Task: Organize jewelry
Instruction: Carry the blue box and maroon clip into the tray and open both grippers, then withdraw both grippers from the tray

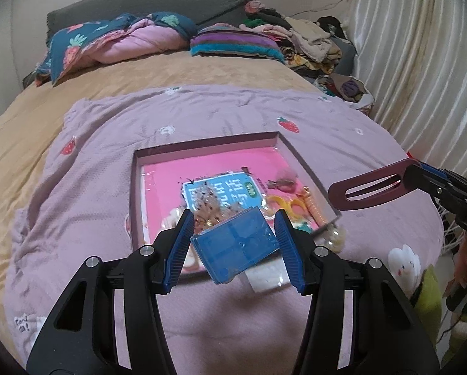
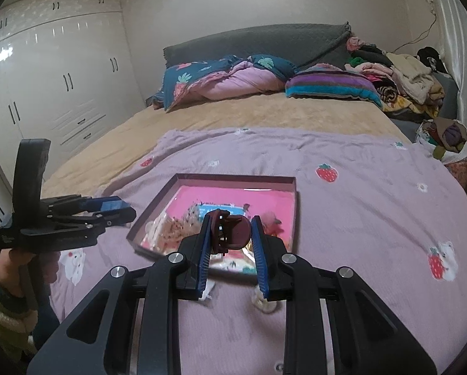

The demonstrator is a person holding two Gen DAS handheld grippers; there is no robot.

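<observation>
"Good" txt on blanket [image 1: 23, 323] (partly legible)

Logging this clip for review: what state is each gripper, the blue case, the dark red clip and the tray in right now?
left gripper: shut on the blue case, held above the bed.
blue case: lid closed, tilted, lifted clear of the tray.
right gripper: shut on the dark red hair clip.
dark red hair clip: held in the air, off the blanket.
tray: open-topped, flat on the purple blanket, jewelry still inside.
</observation>
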